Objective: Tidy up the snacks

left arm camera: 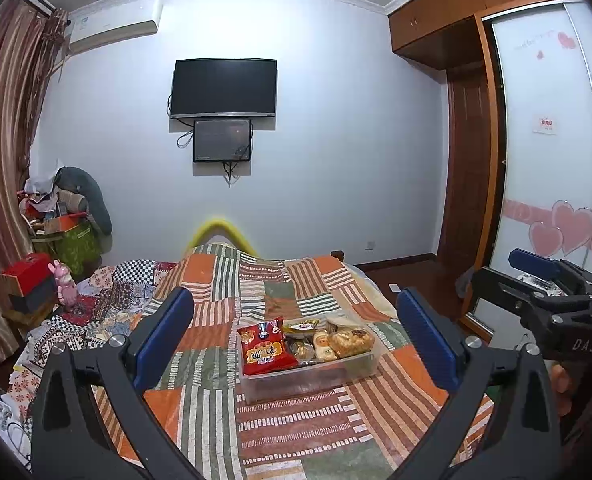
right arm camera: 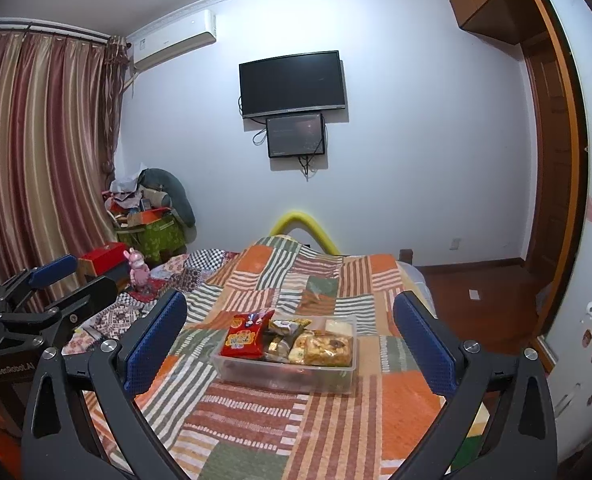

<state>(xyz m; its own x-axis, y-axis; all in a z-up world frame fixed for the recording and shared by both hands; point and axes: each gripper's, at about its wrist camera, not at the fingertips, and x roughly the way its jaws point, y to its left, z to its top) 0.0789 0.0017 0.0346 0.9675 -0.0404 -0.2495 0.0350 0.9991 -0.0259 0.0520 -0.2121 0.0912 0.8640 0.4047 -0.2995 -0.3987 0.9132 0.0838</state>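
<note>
A clear plastic box (left arm camera: 359,368) (right arm camera: 345,376) sits on the patchwork bedspread (left arm camera: 296,432) (right arm camera: 280,432). It holds a red snack bag (left arm camera: 264,346) (right arm camera: 244,338), a golden pastry pack (left arm camera: 351,342) (right arm camera: 329,350) and several small wrapped snacks between them. My left gripper (left arm camera: 296,334) stands open, short of the box, with nothing between its blue pads (left arm camera: 164,340). My right gripper (right arm camera: 290,336) is open too, also short of the box and empty. Each view shows the other gripper at its edge: the right gripper (left arm camera: 543,280) and the left gripper (right arm camera: 48,292).
The bed's left side carries crumpled patterned cloths (left arm camera: 96,312), a pink rabbit figure (left arm camera: 64,284) (right arm camera: 138,270) and a red box (left arm camera: 28,278). A wardrobe with sliding doors (left arm camera: 543,160) stands right, over wooden floor (right arm camera: 475,312). A yellow tube (left arm camera: 224,232) arches behind the bed.
</note>
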